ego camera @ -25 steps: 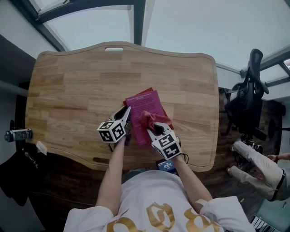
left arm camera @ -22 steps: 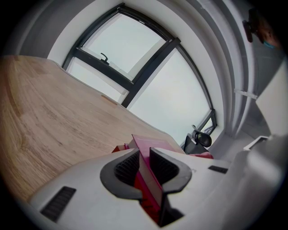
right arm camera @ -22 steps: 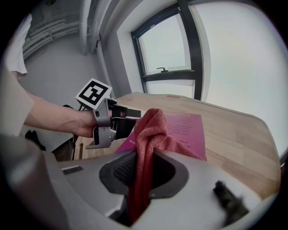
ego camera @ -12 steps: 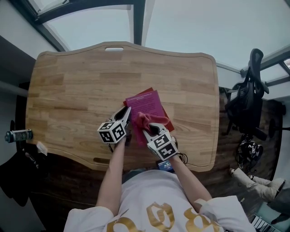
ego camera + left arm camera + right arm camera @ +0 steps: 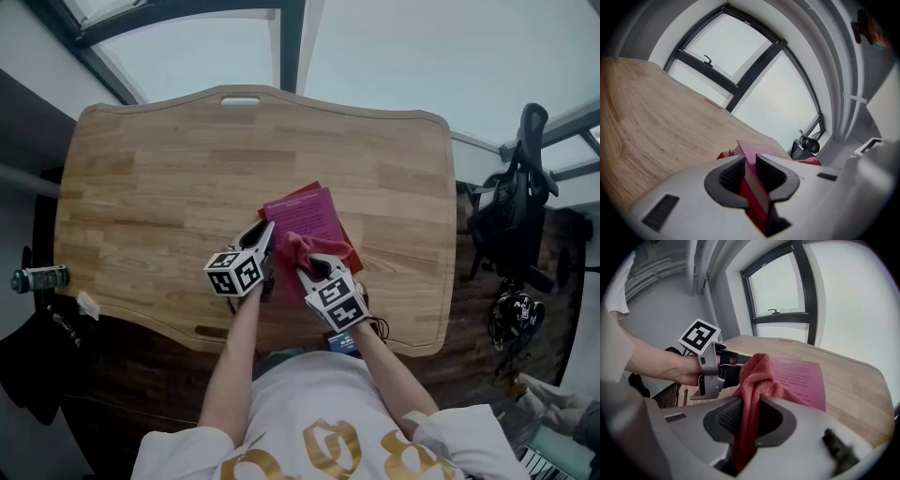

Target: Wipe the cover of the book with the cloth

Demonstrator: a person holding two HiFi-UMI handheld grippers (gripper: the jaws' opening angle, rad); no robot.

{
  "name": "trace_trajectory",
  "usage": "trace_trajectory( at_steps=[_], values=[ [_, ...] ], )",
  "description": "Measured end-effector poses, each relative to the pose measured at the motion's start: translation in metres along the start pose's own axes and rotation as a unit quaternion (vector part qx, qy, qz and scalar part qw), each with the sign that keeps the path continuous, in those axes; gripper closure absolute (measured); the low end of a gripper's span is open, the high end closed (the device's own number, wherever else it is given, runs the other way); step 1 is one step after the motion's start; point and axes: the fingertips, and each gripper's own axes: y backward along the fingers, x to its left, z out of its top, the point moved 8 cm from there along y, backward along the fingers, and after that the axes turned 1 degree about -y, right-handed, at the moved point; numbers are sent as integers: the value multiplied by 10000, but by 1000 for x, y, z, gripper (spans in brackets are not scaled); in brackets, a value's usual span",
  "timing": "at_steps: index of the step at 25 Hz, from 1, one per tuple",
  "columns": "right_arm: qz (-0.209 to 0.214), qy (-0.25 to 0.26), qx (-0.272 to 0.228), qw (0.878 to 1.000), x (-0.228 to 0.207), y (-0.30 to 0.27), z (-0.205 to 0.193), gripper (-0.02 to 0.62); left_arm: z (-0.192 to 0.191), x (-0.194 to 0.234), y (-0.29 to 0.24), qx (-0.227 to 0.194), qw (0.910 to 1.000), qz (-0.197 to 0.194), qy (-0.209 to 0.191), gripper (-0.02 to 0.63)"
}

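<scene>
The pink book (image 5: 309, 214) lies flat near the middle of the bench (image 5: 159, 187). Its near left edge is pinched between the jaws of the left gripper (image 5: 265, 236). The red cloth (image 5: 305, 247) sits bunched on the near part of the cover, clenched in the jaws of the right gripper (image 5: 315, 266). Bunched like this, the cloth likely touches only a narrow strip, so strokes may miss the far corners. A hard push could buckle the thin cover or drag the book out of the left pinch.
</scene>
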Motion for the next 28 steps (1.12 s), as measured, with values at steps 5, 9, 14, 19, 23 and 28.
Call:
trace_trajectory(
  at_steps=[5,9,14,19,23,28],
  values=[
    [22,-51,93,9999,1,-1,1,526,0,1,0,3,10000,-9,8,529],
    [-19,-5,4,10000,-3,-4,5,526,1,1,-1,23,10000,-21,0,529],
    [-13,39,-25,10000,-6,-9,12,526,1,1,-1,32,10000,-49,9,529],
    [-19,24,-40,10000,-11,-13,17,526,1,1,-1,42,10000,-84,1,529],
    [10,-69,76,9999,-12,-14,19,526,1,2,-1,50,9999,-107,3,529],
    [4,-126,94,9999,-16,-19,22,526,2,2,-1,46,9999,-136,24,529]
  ],
)
